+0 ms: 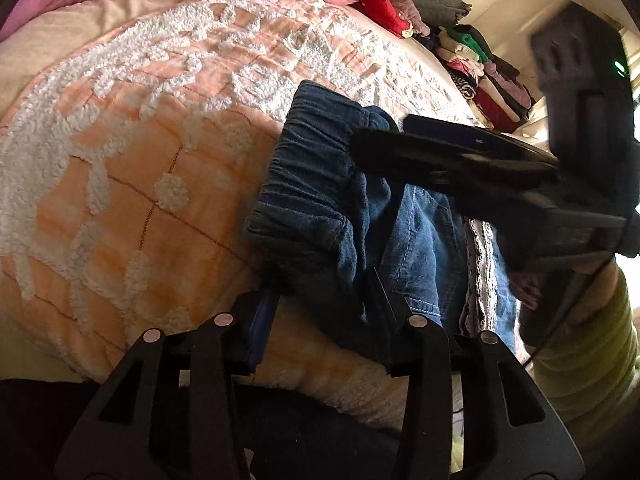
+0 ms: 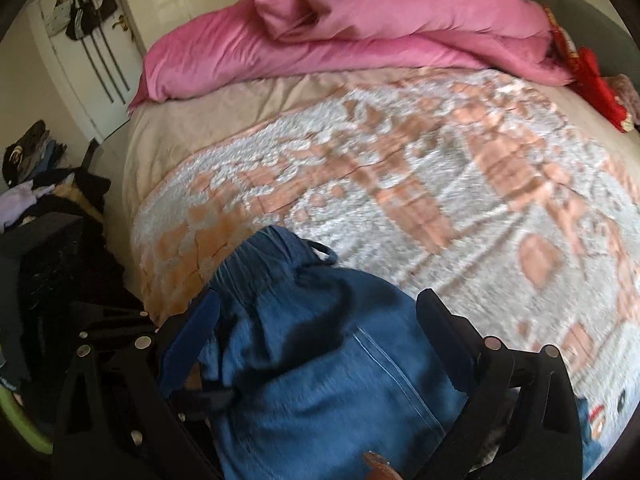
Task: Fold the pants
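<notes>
Blue denim pants (image 1: pixel 320 204) lie bunched on the peach and white bedspread (image 1: pixel 140 140), elastic waistband pointing up the bed. My left gripper (image 1: pixel 324 300) is open, its fingers on either side of the bunched fabric near the lower edge. My right gripper (image 1: pixel 372 140) comes in from the right in the left wrist view, its tips over the waistband. In the right wrist view the pants (image 2: pixel 320 360) fill the space between the open fingers of the right gripper (image 2: pixel 320 312). A lace-trimmed part (image 1: pixel 480 280) shows at the right.
A pink duvet (image 2: pixel 360 32) is heaped at the head of the bed. Stacks of folded clothes (image 1: pixel 480 64) line the bed's right side, with a red item (image 2: pixel 592 84). Dark clothes (image 2: pixel 48 200) pile beside the bed on the left; bags hang on a door (image 2: pixel 84 8).
</notes>
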The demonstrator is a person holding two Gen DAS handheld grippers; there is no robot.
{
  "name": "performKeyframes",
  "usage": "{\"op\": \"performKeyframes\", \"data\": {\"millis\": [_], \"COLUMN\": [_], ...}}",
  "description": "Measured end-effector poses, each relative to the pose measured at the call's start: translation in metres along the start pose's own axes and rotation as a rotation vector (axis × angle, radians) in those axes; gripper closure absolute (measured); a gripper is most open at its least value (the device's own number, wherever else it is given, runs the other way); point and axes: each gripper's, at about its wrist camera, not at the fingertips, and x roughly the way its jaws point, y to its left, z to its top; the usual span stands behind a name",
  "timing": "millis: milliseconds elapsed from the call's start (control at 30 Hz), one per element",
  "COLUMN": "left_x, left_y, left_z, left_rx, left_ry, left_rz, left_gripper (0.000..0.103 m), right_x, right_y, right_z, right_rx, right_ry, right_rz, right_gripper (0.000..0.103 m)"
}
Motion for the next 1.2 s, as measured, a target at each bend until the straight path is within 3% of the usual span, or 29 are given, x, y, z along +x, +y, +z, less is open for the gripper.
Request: {"op": "performKeyframes", "data": {"millis": [200, 267, 333, 433, 500, 667, 800, 900, 1067, 1167, 1200], "left_x": [-0.001, -0.002, -0.002, 0.000, 0.001, -0.007, -0.002, 0.009, 0.017, 0.015, 0.015], "left_y": [0.000, 0.000, 0.000, 0.001, 0.000, -0.006, -0.018, -0.034, -0.061, -0.088, -0.094], "left_z": [-0.002, -0.003, -0.003, 0.000, 0.001, -0.001, -0.003, -0.004, -0.002, -0.002, -0.004], "left_rx": [0.000, 0.001, 0.000, -0.002, -0.002, 0.013, 0.001, 0.004, 0.027, 0.088, 0.105], "left_ry": [-0.001, 0.000, 0.002, 0.004, 0.002, -0.026, -0.024, -0.002, -0.008, -0.024, -0.026], "left_rz": [-0.004, -0.006, -0.009, -0.018, -0.024, -0.058, -0.142, -0.179, -0.250, -0.248, -0.241], "left_gripper": [0.069, 0.067, 0.066, 0.061, 0.050, 0.029, 0.027, 0.015, 0.017, 0.045, 0.048], "right_x": [0.026, 0.032, 0.035, 0.026, 0.014, -0.031, -0.064, -0.088, -0.113, -0.124, -0.126], "right_y": [0.004, 0.003, 0.003, 0.000, -0.008, -0.028, -0.042, -0.051, -0.070, -0.078, -0.081], "right_z": [0.003, 0.001, 0.000, -0.002, -0.005, -0.022, -0.035, -0.048, -0.070, -0.082, -0.085], "right_rx": [-0.019, -0.017, -0.013, -0.002, 0.035, 0.116, 0.150, 0.167, 0.208, 0.230, 0.235], "right_ry": [0.044, 0.050, 0.048, 0.016, -0.020, -0.133, -0.202, -0.247, -0.310, -0.338, -0.347], "right_rz": [0.040, 0.077, 0.139, 0.169, 0.208, 0.277, 0.291, 0.301, 0.312, 0.306, 0.302], "right_gripper": [0.005, 0.019, 0.044, 0.056, 0.062, 0.064, 0.064, 0.064, 0.064, 0.064, 0.064]}}
